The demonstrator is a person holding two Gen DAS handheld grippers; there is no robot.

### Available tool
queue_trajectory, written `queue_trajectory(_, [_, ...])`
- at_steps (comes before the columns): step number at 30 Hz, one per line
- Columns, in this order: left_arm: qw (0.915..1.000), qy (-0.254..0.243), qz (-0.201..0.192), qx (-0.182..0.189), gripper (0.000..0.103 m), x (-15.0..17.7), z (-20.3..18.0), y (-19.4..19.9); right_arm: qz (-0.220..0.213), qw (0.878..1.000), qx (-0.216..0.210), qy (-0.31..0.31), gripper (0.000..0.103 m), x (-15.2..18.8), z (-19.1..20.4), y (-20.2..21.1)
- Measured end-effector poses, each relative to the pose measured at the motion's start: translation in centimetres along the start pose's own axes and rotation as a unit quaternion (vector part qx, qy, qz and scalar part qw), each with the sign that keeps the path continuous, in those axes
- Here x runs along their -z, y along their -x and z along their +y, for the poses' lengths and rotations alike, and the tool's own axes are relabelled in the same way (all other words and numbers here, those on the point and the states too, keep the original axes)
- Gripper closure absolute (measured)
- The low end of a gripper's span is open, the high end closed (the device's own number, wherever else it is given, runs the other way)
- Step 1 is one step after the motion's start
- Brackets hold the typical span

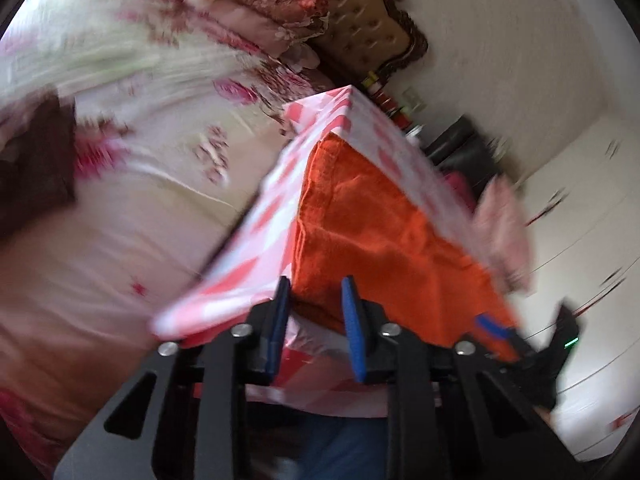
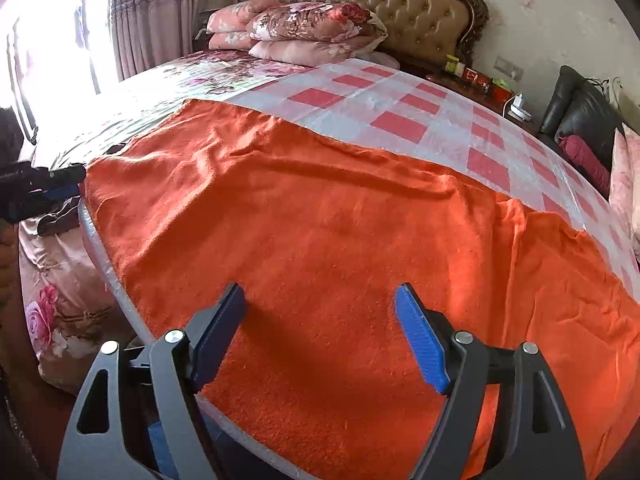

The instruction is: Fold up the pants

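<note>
Pants (image 2: 320, 220): orange, spread wide and nearly flat with a few soft ridges, directly under and ahead of the right jaws. In the left wrist view, reach up to just ahead of the left jaws, hem at the fingertips. Cover most of the checkered worktop (image 2: 400, 120), with bare squares only on the side far from both jaws.

Right gripper (image 2: 320, 290): jaws released and spread wide, hovering over the cloth, nothing pinched.

Left gripper (image 1: 317, 280): jaws parted only narrowly at the cloth's edge, no fabric visibly clamped; picture blurred.

Judged progress: early. No finished fold visible; possibly 1 doubled edge on the left, too smeared to tell. Still to do: gathering an edge, folding over, squaring up.

Beyond the worktop: floral bed (image 1: 120, 220), stacked pillows (image 2: 304, 28).
</note>
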State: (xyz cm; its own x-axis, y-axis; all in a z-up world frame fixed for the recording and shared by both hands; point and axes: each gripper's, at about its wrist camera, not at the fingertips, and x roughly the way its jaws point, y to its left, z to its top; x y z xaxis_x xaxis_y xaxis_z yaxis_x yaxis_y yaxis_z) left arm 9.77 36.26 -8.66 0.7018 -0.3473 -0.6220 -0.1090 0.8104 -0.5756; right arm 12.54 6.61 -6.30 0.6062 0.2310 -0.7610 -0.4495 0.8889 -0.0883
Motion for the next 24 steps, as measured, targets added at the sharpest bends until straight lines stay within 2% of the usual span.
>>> queue_trajectory(2, [0.999, -0.038, -0.001, -0.025, 0.089, 0.0, -1.7, 0.0, 0.001, 1.0, -0.003, -0.004, 0.027, 0.0, -0.2, -0.1])
queue_trajectory(4, [0.9977, -0.059, 0.0, -0.033, 0.092, -0.1, -2.5, -0.1, 0.001, 1.0, -0.004, -0.006, 0.026, 0.1, -0.2, -0.1])
queue_trajectory(15, [0.9993, -0.013, -0.017, -0.031, 0.095, -1.4, -2.3, 1.2, 0.003, 1.0, -0.016, -0.02, 0.022, 0.1, -0.8, -0.3])
queue_trajectory(19, [0.9986, -0.012, -0.018, -0.049, 0.095, -2.3, -3.2, 1.4, 0.005, 0.999, -0.03, -0.029, 0.022, 0.1, -1.3, -0.1])
queue_trajectory(24, [0.9939, -0.051, -0.019, -0.096, 0.095, -2.9, -6.0, 1.6, 0.004, 0.994, -0.062, -0.087, 0.022, 0.3, -4.0, 0.7])
